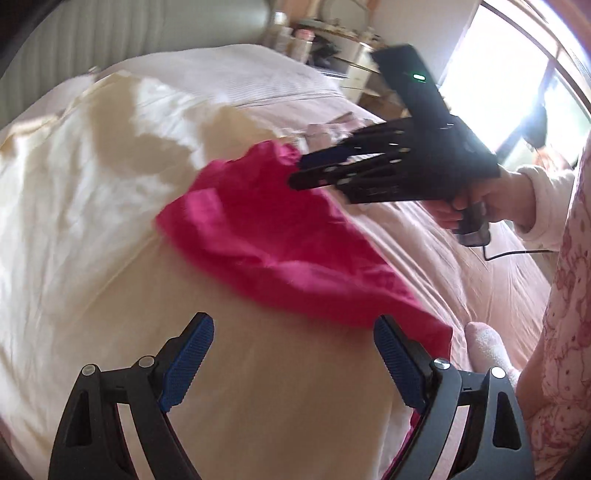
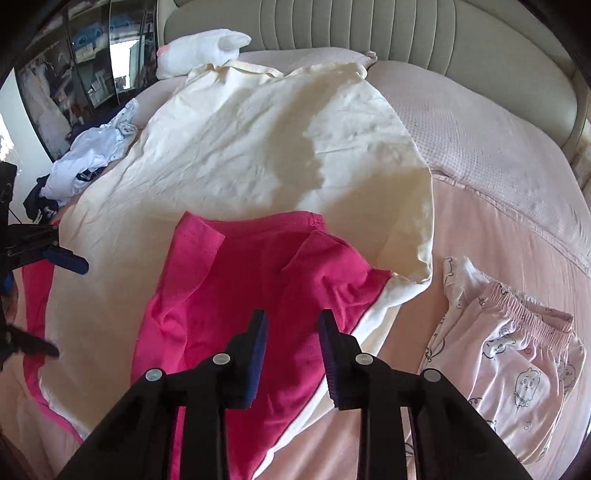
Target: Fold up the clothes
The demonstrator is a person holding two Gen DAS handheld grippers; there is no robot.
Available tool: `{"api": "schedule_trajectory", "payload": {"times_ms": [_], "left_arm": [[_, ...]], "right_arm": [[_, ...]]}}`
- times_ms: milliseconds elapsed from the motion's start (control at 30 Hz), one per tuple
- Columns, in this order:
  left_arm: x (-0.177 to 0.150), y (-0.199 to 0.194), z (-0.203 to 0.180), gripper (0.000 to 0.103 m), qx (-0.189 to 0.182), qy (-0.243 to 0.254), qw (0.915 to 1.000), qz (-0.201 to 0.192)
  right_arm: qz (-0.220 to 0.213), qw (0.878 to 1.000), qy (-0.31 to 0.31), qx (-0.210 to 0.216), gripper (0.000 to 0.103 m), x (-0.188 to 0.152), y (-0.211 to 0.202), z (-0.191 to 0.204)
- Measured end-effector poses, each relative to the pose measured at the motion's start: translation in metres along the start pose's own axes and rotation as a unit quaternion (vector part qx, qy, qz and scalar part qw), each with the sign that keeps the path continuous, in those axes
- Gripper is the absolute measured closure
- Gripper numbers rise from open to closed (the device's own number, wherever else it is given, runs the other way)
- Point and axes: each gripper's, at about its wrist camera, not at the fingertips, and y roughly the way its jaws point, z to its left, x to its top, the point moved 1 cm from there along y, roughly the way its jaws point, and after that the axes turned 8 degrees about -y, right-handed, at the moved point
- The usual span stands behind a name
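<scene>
Wide pink bed (image 2: 498, 229) filling both views, padded headboard (image 2: 369, 33) up at twelve o'clock from the right wrist. Spread over most of it, a big cream garment (image 2: 258, 147), wrinkled, collar end toward the headboard. On top of that, toward six o'clock, the magenta garment (image 2: 258, 280), rumpled, one flap turned over at its eleven o'clock corner; more magenta peeking out from under the cream edge at eight o'clock. Same magenta piece in the left wrist view (image 1: 266, 243), running from centre down to four o'clock, blurred.

At four o'clock on the bed, a pale pink pyjama piece (image 2: 517, 354) with an elastic waistband and small line-drawn cartoon animals, apart from the cream garment. At ten o'clock, a heap of white and navy clothes (image 2: 85, 162); beyond it a white plush pillow (image 2: 199, 48) by the headboard.

No readable writing or brand anywhere; only a green light on the right gripper's body.

Right gripper (image 2: 293, 332) just above the magenta cloth, jaws parted a little, nothing pinched between the blue pads, grip released. Seen from the left wrist (image 1: 299, 170) at two o'clock, held by a hand (image 1: 476, 206) in a fluffy pale sleeve, tips over the magenta corner.

Left gripper (image 1: 293, 332) spread wide, empty, hovering over cream cloth, magenta edge just beside its right finger.
</scene>
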Motion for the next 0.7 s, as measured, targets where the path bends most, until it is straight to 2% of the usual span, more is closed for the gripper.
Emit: {"api": "schedule_trajectory", "payload": {"times_ms": [67,167,233,367,400,500,567,633,700], "left_arm": [[0.016,0.022,-0.024,0.014,-0.008,0.046,0.9989,-0.002],[0.034,0.051,-0.048,0.014,0.006,0.097,0.9952,-0.013],[0.033,0.072,-0.055,0.014,0.034,0.128,0.9911,0.013],[-0.014,0.076,-0.028,0.014,0.093,0.175,0.9762,0.088],[-0.015,0.067,-0.016,0.014,0.099,0.153,0.9789,0.092],[-0.02,0.042,0.019,0.013,0.117,0.087,0.9839,0.103],[-0.005,0.031,0.027,0.013,0.105,0.053,0.9908,0.068],[0.011,0.031,0.024,0.013,0.075,0.037,0.9957,0.039],[0.02,0.041,0.015,0.013,0.058,0.042,0.9971,0.024]], "right_arm": [[0.006,0.999,0.016,-0.03,0.076,-0.003,0.012,-0.005],[0.054,0.997,0.022,-0.053,0.077,-0.015,0.037,-0.022],[0.072,0.994,0.025,-0.078,0.079,-0.024,0.043,-0.036],[0.077,0.99,0.08,-0.084,0.077,-0.041,0.025,-0.062],[0.067,0.991,0.089,-0.074,0.077,-0.045,0.015,-0.064],[0.032,0.997,0.067,0.027,0.077,-0.058,-0.012,-0.042],[0.025,0.995,0.038,0.085,0.077,-0.068,-0.021,-0.014],[0.025,0.996,0.022,0.087,0.077,-0.074,-0.016,0.006],[0.016,0.996,0.043,0.071,0.077,-0.067,-0.004,0.001]]}}
